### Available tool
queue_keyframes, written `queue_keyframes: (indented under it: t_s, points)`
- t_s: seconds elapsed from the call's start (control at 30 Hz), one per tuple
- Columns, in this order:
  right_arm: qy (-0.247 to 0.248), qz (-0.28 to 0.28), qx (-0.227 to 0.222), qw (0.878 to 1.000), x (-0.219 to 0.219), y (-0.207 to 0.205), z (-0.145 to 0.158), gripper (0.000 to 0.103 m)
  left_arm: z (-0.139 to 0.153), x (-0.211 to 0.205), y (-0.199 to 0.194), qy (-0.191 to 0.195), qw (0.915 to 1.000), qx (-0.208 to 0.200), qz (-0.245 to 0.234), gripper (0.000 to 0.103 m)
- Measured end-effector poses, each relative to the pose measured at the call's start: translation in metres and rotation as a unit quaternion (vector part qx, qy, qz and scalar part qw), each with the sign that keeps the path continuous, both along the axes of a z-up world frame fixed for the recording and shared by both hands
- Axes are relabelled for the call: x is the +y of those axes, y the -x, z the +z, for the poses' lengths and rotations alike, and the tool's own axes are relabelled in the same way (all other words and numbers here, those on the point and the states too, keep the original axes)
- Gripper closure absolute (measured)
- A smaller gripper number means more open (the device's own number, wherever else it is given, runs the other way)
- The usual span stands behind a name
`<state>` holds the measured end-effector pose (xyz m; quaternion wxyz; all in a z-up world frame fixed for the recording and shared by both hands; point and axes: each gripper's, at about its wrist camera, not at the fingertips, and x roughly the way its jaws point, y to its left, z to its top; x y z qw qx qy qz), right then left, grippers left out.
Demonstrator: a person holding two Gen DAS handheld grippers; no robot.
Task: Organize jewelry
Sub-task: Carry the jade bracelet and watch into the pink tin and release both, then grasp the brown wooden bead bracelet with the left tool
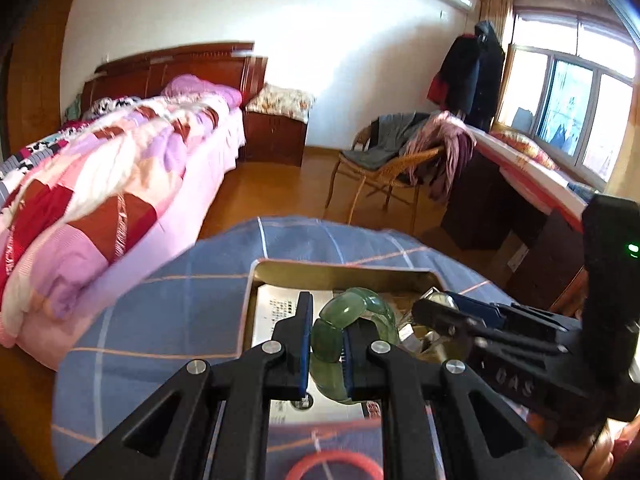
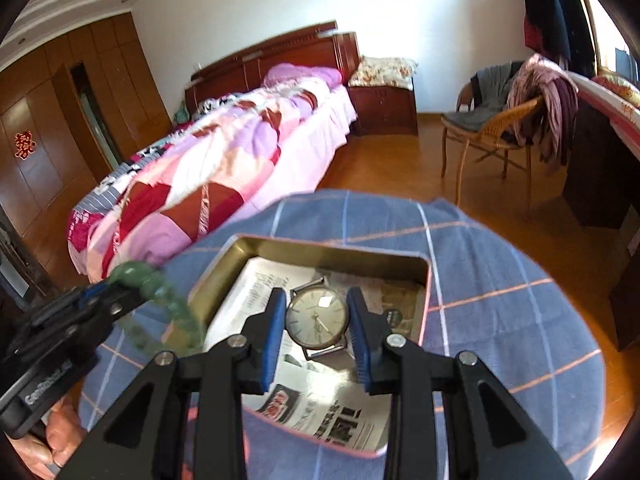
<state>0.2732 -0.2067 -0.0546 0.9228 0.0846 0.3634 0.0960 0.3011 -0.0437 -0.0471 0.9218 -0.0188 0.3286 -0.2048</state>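
Note:
A gold metal tin (image 2: 320, 250) lined with newspaper sits on a round table with a blue checked cloth (image 2: 500, 280). My left gripper (image 1: 326, 340) is shut on a green jade bead bracelet (image 1: 352, 320) and holds it above the tin's left side; the bracelet also shows in the right wrist view (image 2: 160, 296). My right gripper (image 2: 316, 328) is shut on a round wristwatch (image 2: 318, 316) with a pale dial, held over the tin. The right gripper also shows in the left wrist view (image 1: 440, 308).
A red bangle (image 1: 334, 466) lies on the cloth near the front edge, under my left gripper. A bed with a pink quilt (image 2: 208, 184) stands to the left. A wicker chair with clothes (image 2: 500, 120) and a desk (image 1: 520, 184) stand to the right.

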Motion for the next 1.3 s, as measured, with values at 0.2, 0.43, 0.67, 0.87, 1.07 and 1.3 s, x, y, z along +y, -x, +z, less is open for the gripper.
queue_keyframes:
  t_s: [0.2, 0.43, 0.67, 0.87, 1.07, 1.3]
  points:
    - [0.007, 0.009, 0.017, 1.000, -0.004, -0.004, -0.021, 0.069, -0.030, -0.015, -0.015, -0.026, 0.9989, 0.040, -0.004, 0.092]
    - [-0.011, 0.005, 0.022, 1.000, -0.010, 0.001, -0.016, 0.042, -0.035, -0.021, -0.017, -0.061, 0.9965, 0.055, 0.018, 0.090]
    - [-0.006, -0.036, -0.028, 0.999, -0.020, 0.033, 0.022, 0.035, -0.012, -0.008, 0.004, -0.055, 0.9968, 0.037, 0.044, 0.033]
    - [0.006, -0.062, -0.046, 0.997, -0.029, 0.078, 0.044, 0.035, 0.015, 0.013, 0.039, -0.057, 0.9965, 0.007, 0.060, 0.031]
    - [0.008, -0.065, -0.028, 0.997, -0.026, 0.106, 0.031, 0.035, 0.003, 0.038, 0.082, -0.078, 0.9939, 0.008, 0.078, 0.031]
    - [0.007, -0.059, -0.013, 0.998, -0.021, 0.133, 0.015, 0.035, -0.017, 0.068, 0.123, -0.074, 0.9916, 0.029, 0.102, 0.031]
